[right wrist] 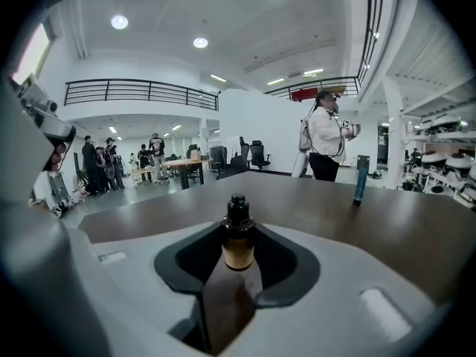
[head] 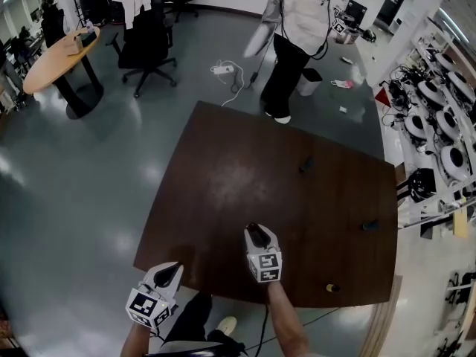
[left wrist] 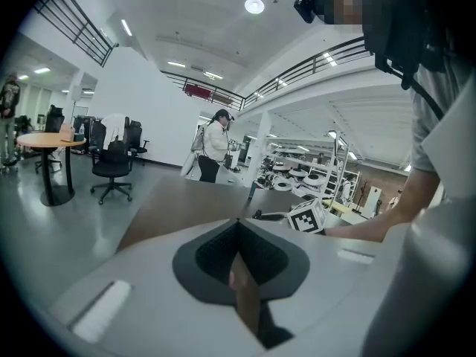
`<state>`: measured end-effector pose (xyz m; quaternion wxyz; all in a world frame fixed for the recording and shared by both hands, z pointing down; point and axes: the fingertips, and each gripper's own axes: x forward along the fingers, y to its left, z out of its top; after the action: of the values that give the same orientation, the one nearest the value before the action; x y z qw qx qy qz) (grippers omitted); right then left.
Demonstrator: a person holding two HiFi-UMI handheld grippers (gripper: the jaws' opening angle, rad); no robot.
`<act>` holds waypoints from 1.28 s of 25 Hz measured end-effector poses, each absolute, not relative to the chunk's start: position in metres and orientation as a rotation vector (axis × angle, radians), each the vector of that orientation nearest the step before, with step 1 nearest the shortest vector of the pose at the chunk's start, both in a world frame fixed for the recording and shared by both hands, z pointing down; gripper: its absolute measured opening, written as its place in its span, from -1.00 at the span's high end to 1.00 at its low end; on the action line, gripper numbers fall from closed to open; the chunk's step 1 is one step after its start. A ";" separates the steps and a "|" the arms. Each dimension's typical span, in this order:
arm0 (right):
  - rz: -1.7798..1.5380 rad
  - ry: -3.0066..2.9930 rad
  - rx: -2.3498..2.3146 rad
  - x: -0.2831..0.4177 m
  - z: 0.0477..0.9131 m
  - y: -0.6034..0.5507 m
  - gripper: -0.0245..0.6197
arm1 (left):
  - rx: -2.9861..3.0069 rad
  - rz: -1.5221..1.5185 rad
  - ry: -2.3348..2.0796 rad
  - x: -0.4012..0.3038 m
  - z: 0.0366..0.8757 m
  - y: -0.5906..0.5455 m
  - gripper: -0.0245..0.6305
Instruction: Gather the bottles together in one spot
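The right claw [head: 257, 236] pinches an amber bottle [right wrist: 238, 250] with a black cap, upright between its pads, over the near part of the brown worktop [head: 223, 192]. The left claw [head: 168, 274] is pressed together with nothing in it, at the near left corner. Three others stand well apart on the worktop: a far bottle [head: 306, 164] toward the back, a right bottle [head: 370, 225] near the right edge, and a near bottle [head: 332, 288] by the front edge. A person [head: 297, 36] stands beyond the worktop.
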<state>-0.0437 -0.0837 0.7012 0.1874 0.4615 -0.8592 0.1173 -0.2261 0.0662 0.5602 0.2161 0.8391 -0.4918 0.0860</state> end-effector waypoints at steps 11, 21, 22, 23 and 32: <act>0.349 -2.427 1.248 -0.042 0.719 -0.043 0.51 | 2.344 0.262 -1.347 -0.212 0.559 0.081 0.92; 0.341 -2.427 1.230 -0.042 0.729 -0.029 0.51 | 2.348 0.276 -1.349 -0.213 0.553 0.081 0.92; 0.334 -2.425 1.231 -0.043 0.729 -0.028 0.51 | 2.348 0.277 -1.348 -0.213 0.552 0.081 0.92; 0.331 -2.423 1.231 -0.044 0.729 -0.029 0.51 | 2.348 0.278 -1.348 -0.213 0.552 0.081 0.92; 0.333 -2.408 1.229 -0.046 0.730 -0.030 0.51 | 2.353 0.279 -1.338 -0.211 0.552 0.080 0.92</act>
<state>-0.0458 -0.0300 0.7300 0.2072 0.4415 -0.8647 0.1197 -0.2113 0.0803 0.5520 0.2086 0.8457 -0.4808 0.1003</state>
